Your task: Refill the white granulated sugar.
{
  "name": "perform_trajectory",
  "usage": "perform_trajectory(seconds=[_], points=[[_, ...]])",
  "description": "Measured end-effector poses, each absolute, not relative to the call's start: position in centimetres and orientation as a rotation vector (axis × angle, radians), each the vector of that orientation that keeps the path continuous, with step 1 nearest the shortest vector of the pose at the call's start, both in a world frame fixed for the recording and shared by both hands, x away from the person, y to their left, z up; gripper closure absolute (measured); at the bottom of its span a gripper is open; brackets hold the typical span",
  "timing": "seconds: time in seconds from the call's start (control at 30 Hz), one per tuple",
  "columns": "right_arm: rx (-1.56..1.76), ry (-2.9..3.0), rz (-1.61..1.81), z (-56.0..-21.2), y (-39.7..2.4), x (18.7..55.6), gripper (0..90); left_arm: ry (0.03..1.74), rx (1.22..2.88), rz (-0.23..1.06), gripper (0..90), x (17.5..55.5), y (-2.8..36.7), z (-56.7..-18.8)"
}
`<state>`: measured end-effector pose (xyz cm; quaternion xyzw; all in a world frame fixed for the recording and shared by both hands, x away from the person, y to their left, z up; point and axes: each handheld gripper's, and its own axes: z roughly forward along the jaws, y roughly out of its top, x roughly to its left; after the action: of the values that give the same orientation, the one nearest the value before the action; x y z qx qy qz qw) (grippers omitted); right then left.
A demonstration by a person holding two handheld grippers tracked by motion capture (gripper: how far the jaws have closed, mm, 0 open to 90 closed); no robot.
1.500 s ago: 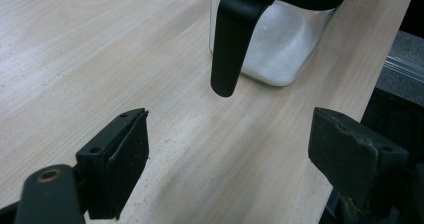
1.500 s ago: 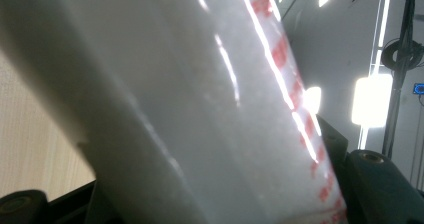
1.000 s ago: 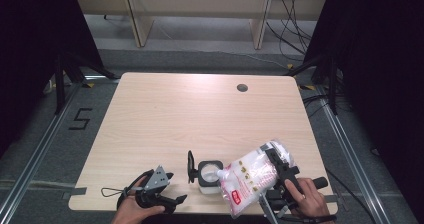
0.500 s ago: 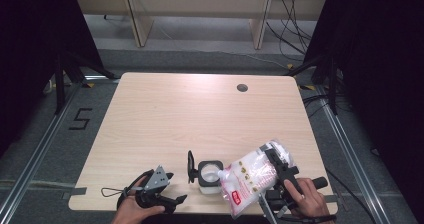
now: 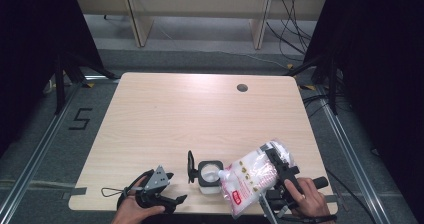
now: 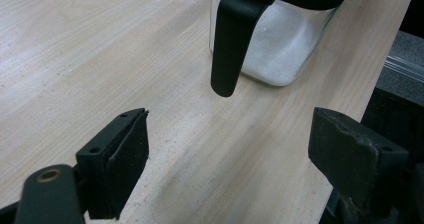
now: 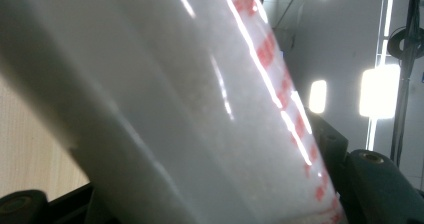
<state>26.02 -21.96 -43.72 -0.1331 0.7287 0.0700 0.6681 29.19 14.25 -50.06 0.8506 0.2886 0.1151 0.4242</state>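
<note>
We see red print on the bag [image 5: 250,181]: a red-bordered label patch near its lower end and rows of small red marks across the clear plastic, all too small or blurred for us to read. On the floor left of the table [image 5: 165,119] a dark marking [image 5: 80,119] reads like the figure 5.

The bag is a clear plastic pouch packed with white grains. It lies tilted near the table's near right corner, its lower end pointing toward the jar [image 5: 210,174] just beside it. In the right gripper view the bag [image 7: 200,114] shows as a glossy white mass with red print running along it.

The jar is a small square glass container with a black rim and a black lid [image 5: 191,165] hinged open on its left side; it holds a layer of white grains and stands near the table's near edge, between the two grippers.

The right gripper [image 5: 275,171] has its jaws clamped on the bag, holding it above the table. The left gripper [image 5: 165,196] rests at the near left, its jaws spread wide with nothing between them, and the jar [image 6: 280,49] just ahead.
</note>
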Motion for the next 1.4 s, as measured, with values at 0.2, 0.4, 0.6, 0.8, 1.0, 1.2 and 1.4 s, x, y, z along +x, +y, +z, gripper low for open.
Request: perform_trajectory(seconds=[0.2, 0.4, 0.6, 0.8, 1.0, 1.2, 1.4], points=[[-0.262, 1.648, 0.180, -43.89, -22.05, 25.94, 43.8, 0.729, 2.113, 0.279, 16.1, 29.14, 14.14, -50.12], [-0.257, 1.653, 0.190, -44.00, -22.03, 25.95, 43.8, 0.713, 2.143, 0.293, 16.1, 29.24, 14.35, -50.01], [-0.279, 1.642, 0.182, -43.69, -22.04, 25.97, 43.8, 0.722, 2.128, 0.290, 16.1, 29.20, 14.28, -50.04], [-0.285, 1.641, 0.177, -43.57, -22.03, 25.95, 43.8, 0.724, 2.123, 0.286, 16.1, 29.17, 14.24, -50.06], [-0.266, 1.652, 0.190, -43.75, -22.05, 25.95, 43.8, 0.722, 2.128, 0.289, 16.1, 29.18, 14.27, -50.05], [-0.296, 1.635, 0.183, -43.59, -22.02, 26.05, 43.7, 0.720, 2.132, 0.291, 16.1, 29.19, 14.29, -50.03], [-0.293, 1.639, 0.187, -43.64, -22.05, 26.08, 43.8, 0.723, 2.127, 0.289, 16.1, 29.18, 14.26, -50.05]])
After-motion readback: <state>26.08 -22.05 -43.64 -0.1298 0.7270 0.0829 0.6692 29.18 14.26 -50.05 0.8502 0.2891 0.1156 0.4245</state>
